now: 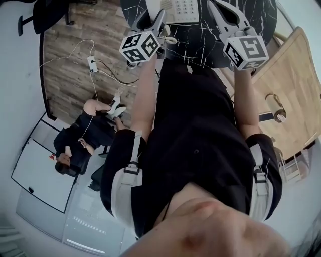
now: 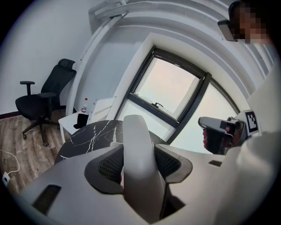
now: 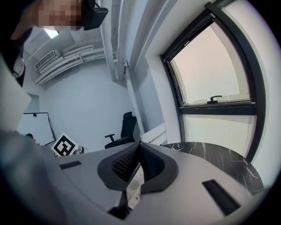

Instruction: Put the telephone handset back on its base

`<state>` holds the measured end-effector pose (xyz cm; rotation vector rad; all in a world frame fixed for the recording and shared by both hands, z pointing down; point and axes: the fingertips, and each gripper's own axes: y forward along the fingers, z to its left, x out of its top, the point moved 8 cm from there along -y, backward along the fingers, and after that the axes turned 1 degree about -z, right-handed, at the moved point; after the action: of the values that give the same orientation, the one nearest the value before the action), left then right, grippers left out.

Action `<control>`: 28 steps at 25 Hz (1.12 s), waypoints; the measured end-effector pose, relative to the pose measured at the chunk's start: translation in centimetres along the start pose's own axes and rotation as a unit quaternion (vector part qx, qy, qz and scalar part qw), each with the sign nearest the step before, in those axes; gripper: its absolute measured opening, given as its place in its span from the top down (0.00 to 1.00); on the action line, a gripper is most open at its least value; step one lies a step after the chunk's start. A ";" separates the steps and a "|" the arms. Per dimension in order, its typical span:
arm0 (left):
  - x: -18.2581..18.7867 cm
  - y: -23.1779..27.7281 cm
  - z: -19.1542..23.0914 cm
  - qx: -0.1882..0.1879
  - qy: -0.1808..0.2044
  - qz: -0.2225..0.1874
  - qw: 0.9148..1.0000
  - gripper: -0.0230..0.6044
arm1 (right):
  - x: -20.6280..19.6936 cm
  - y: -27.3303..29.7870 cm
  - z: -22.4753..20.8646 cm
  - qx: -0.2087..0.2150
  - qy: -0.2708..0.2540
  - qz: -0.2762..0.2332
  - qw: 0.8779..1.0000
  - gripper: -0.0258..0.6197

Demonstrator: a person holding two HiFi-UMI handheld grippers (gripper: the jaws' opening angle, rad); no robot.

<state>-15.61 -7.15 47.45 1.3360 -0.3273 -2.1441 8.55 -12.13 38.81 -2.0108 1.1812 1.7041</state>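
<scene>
Office room, wood floor. Round black marble table carries the telephone base. Left gripper, just left of the base, pinches the white handset between its pads. Right gripper: jaws pressed together, holding nothing.

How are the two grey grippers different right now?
The left grey gripper is clamped on the white curved telephone handset; the right grey gripper holds nothing. The left jaws stand apart around it; the right jaws are pressed together. Both have dark ribbed pads.
</scene>
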 end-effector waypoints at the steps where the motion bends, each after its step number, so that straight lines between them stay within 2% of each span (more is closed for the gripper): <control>1: -0.2 0.5 0.2 0.000 -0.002 0.003 1.000 0.60 | -0.2 0.2 -0.2 -0.003 0.001 0.003 1.000 0.91; 9: -2.5 4.2 1.6 0.029 -0.020 0.031 0.999 0.60 | -1.3 1.9 -1.2 -0.018 0.010 0.024 0.999 0.91; 28: -5.8 9.5 3.8 0.100 -0.001 0.078 0.992 0.60 | -3.1 2.7 -2.7 -0.029 0.017 0.058 0.998 0.91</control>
<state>-13.74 -11.65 58.13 1.3682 -0.6415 -2.0236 8.56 -14.33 43.22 -2.0485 1.2972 1.7839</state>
